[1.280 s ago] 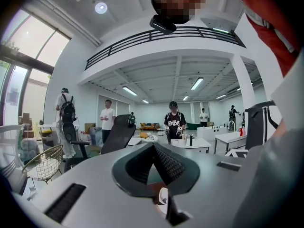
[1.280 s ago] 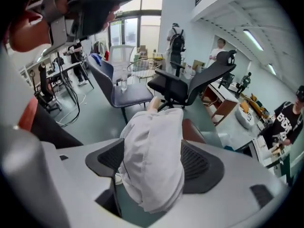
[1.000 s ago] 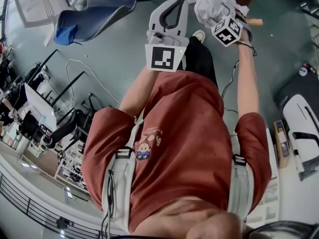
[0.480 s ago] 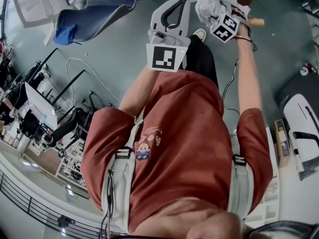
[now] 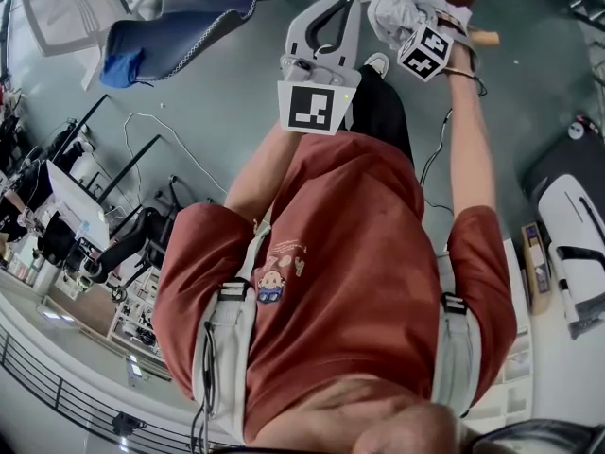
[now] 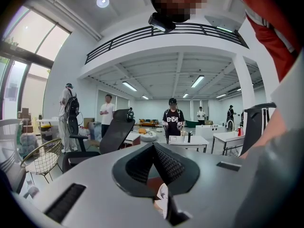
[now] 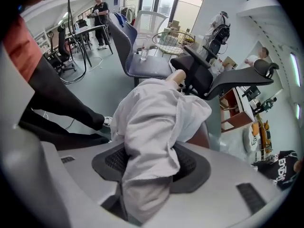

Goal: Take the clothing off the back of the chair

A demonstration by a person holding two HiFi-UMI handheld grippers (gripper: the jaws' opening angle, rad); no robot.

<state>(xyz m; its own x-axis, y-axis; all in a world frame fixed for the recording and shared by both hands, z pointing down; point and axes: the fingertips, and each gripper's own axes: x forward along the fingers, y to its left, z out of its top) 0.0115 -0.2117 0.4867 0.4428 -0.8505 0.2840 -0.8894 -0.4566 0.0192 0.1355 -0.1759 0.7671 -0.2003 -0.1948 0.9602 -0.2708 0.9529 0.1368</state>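
The right gripper point(image 7: 152, 161) jaws were closing on the white garment point(image 7: 156, 118), which was draped over the chair back point(image 7: 177, 76). The left gripper point(image 6: 153, 167) jaws were together and empty. Open floor point(image 7: 95, 87) extended to the blue chair point(image 7: 147, 69), and the right gripper had rolled slightly since one second earlier.

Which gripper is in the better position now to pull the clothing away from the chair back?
Right. The right gripper's jaws are closing with the white clothing between them, draped on the chair. The left gripper, jaws together and empty, faces the open room.
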